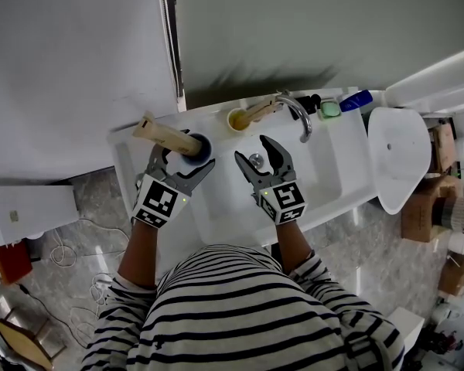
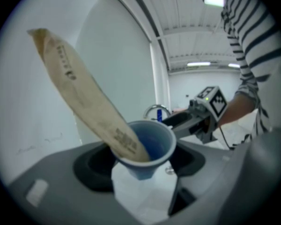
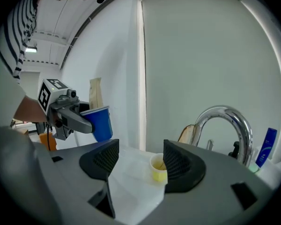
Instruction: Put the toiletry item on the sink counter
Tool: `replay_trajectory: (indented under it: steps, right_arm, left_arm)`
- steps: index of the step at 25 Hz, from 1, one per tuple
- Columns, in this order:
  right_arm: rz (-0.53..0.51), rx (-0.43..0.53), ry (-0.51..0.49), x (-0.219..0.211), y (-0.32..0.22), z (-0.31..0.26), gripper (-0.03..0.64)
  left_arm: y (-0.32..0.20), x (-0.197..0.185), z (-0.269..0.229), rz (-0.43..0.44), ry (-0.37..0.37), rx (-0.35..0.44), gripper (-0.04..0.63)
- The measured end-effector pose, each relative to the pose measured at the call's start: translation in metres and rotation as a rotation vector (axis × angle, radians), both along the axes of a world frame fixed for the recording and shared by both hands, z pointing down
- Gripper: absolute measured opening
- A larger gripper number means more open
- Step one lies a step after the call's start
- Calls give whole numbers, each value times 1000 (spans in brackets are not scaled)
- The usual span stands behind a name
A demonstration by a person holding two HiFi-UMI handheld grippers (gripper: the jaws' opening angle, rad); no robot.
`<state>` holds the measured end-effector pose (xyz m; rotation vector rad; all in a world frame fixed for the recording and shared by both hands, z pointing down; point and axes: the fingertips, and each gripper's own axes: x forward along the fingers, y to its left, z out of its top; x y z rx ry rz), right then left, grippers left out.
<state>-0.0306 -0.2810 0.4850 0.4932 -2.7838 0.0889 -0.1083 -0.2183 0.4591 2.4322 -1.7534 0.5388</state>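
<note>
My left gripper [image 1: 187, 154] is shut on a blue cup [image 1: 199, 147], which it holds in the air over the counter's left end. A long tan paper-wrapped item [image 1: 164, 134] leans out of the cup to the left. In the left gripper view the cup [image 2: 147, 146] sits between the jaws, with the tan packet [image 2: 84, 95] slanting up and left. My right gripper [image 1: 251, 149] is open over the sink basin [image 1: 325, 168], with nothing between its fingers. In the right gripper view a yellow cup [image 3: 158, 167] stands on the counter beyond the jaws.
The yellow cup [image 1: 238, 120] holds another tan item [image 1: 263, 110] beside the chrome faucet [image 1: 298, 114]. A green soap [image 1: 329, 109] and a blue bottle [image 1: 356, 100] are at the back right. A white oval lid [image 1: 398, 157] is to the right of the sink.
</note>
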Motion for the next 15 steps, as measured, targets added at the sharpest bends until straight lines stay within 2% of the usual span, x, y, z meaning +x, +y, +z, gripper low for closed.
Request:
replay_trajectory:
  steps: [4,7,15]
  right_arm:
    - [-1,6,-10,0,-1,-5,294]
    - [7,10,-7,2,-3,-3,198]
    - [14,13,5,3,-8,3,64]
  left_arm:
    - [-6,-3,4,6,-8,-4,347]
    - [-12,-6,7,9,-9,-9,346]
    - [-25,-13,22,12,-7,-25,347]
